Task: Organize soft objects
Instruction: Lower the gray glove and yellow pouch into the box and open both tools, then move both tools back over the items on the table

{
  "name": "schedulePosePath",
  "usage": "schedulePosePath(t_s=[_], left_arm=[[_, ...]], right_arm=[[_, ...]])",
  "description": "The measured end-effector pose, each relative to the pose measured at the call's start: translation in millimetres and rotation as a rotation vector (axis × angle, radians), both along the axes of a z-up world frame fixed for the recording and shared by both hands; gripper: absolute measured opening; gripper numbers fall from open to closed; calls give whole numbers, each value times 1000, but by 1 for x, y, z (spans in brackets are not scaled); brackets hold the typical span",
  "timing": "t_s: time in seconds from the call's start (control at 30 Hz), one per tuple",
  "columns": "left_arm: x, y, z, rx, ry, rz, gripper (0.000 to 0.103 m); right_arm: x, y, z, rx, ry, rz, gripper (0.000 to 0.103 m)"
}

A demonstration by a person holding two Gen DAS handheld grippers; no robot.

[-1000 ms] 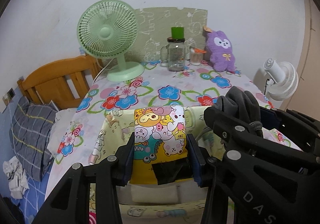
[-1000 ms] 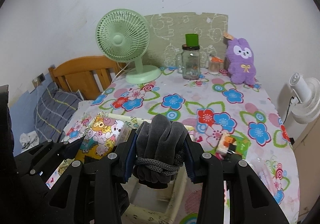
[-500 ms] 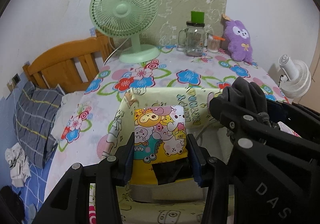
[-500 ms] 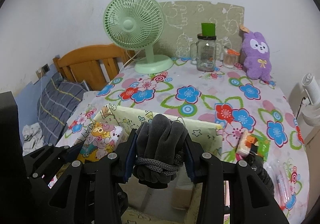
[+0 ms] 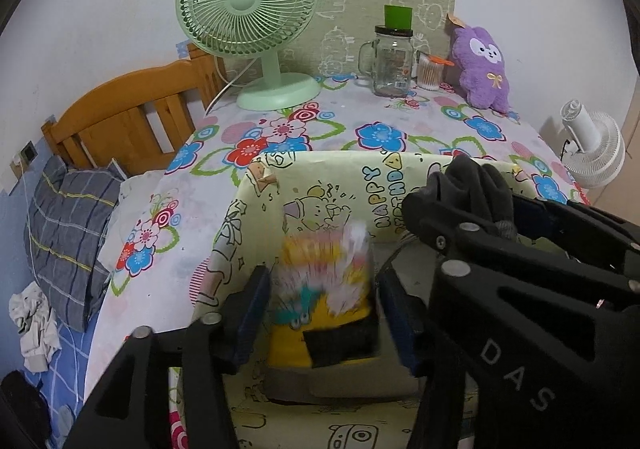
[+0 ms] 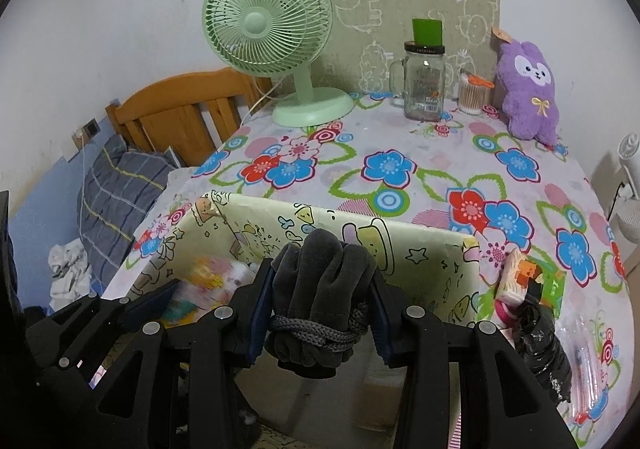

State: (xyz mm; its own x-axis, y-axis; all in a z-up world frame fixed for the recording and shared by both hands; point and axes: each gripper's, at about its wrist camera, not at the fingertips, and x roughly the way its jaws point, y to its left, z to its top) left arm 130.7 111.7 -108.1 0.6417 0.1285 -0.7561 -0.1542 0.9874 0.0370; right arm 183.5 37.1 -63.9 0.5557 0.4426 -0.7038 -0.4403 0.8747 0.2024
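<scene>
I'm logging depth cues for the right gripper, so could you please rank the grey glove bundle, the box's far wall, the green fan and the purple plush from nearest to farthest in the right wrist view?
1. grey glove bundle: clamped in the right gripper.
2. box's far wall: just beyond.
3. green fan, back left, and purple plush, back right: too close to call.

Green desk fan (image 5: pixel 248 15), glass jar mug (image 5: pixel 393 59), wooden headboard (image 5: pixel 132 121), plaid pillow (image 5: pixel 68 233)

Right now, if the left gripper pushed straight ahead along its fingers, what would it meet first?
The left gripper is open around the blurred cartoon-print pack dropping between its fingers. Past the pack, the far inner wall of the yellow box looks first in line, though depth is uncertain.
</scene>
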Motion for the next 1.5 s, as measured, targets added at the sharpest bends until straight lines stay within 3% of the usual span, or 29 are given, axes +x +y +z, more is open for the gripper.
schedulePosePath(t_s=[0.17, 0.4, 1.3, 1.5], left_arm=[[1, -1, 1, -11, -3, 0, 70], [0, -3, 5, -6, -7, 0, 78], [-24, -45, 49, 41, -127, -42, 103], [-30, -61, 57, 36, -142, -75, 103]], right_arm=[[1, -2, 2, -16, -5, -6, 65], [-4, -7, 9, -34, -54, -23, 73], [-38, -55, 47, -36, -184, -64, 91], [-47, -73, 55, -26, -205, -88, 93]])
